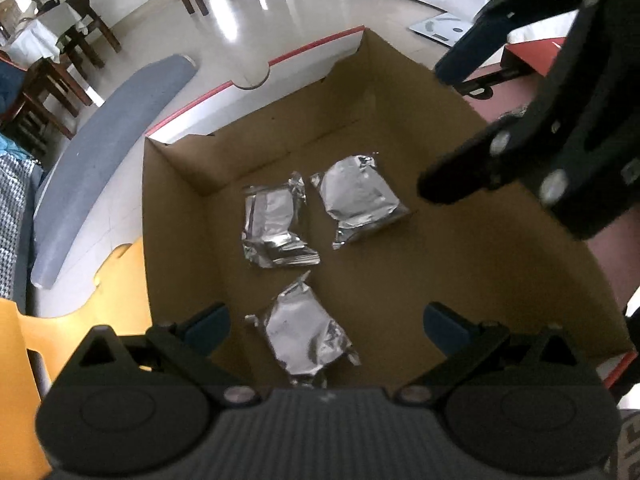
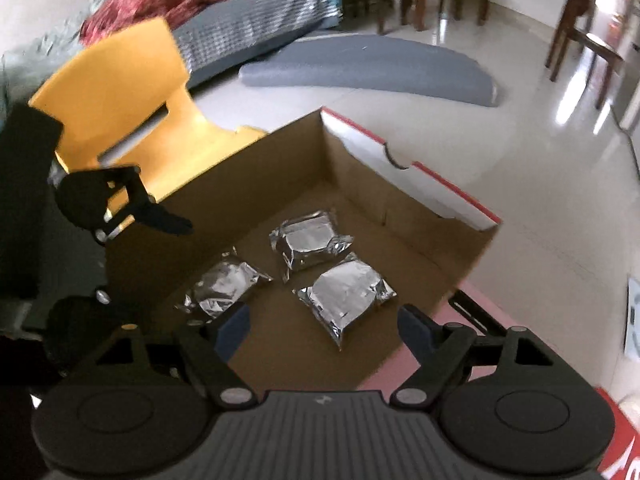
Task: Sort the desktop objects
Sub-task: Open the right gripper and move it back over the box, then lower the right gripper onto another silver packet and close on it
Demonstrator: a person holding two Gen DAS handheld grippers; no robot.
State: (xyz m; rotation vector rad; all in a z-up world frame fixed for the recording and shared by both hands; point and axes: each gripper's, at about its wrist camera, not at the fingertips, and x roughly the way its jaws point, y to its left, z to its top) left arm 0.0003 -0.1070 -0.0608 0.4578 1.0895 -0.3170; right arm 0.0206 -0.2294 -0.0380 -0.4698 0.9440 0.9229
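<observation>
An open cardboard box (image 1: pixel 180 200) (image 2: pixel 360 168) holds three silver foil packets lying flat on its floor. In the left wrist view they are at the middle left (image 1: pixel 276 228), the middle right (image 1: pixel 360 200) and the near side (image 1: pixel 308 340). My left gripper (image 1: pixel 326 324) hangs open over the near packet, its pads apart from it. My right gripper (image 2: pixel 324 328) is open above the box's near edge, over a packet (image 2: pixel 344 296), with nothing gripped. Each gripper shows in the other's view: the right (image 1: pixel 444 128), the left (image 2: pixel 136 260).
The box's white, red-edged lid (image 1: pixel 280 80) (image 2: pixel 420 184) stands open at its far side. A yellow chair (image 1: pixel 24 360) (image 2: pixel 120 92) is next to the box, and a grey-blue cushion (image 1: pixel 112 140) (image 2: pixel 380 68) lies on the floor beyond. The box rests on a pink surface (image 2: pixel 440 360).
</observation>
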